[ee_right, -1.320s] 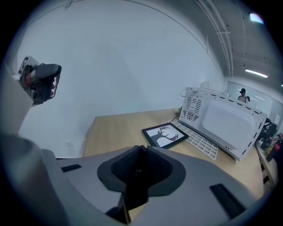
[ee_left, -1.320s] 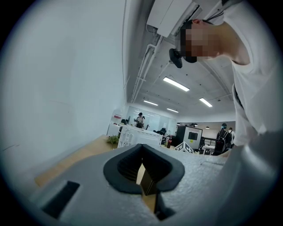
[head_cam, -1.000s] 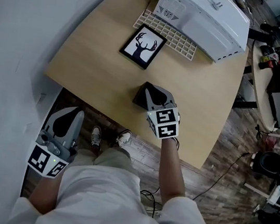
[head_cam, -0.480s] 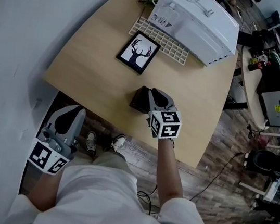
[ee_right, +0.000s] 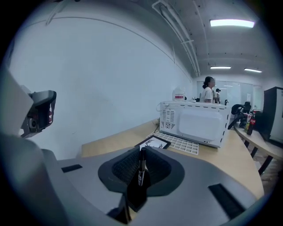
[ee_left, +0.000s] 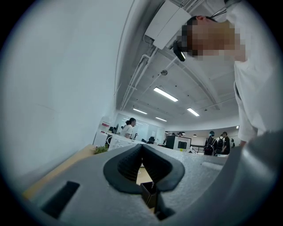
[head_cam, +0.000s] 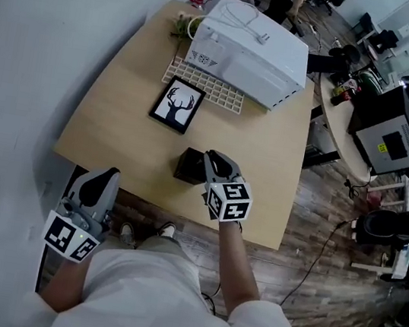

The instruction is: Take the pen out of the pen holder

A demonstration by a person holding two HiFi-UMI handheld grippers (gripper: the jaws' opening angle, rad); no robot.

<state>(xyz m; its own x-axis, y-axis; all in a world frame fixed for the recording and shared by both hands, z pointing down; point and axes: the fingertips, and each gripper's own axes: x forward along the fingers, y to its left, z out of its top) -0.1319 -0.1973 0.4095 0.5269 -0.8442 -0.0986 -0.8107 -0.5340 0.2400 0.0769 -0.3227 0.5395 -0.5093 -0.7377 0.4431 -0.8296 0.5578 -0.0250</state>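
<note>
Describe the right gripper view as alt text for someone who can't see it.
The right gripper is closed on a black pen standing upright between its jaws. Beyond lies a wooden table with a framed deer picture, a white grid mat and a white microwave, against a pale wall.

On the table (head_cam: 117,130), the pen holder (head_cam: 187,165) stands nearest, the framed picture (head_cam: 177,105) behind it, the microwave (head_cam: 245,50) farthest.

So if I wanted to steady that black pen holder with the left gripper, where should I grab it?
Probably the pen holder by its left wall, at the open rim, from above, one jaw inside, one outside. It stands upright, square and open-topped, and the right gripper, shut on the pen, sits over its right side.
</note>
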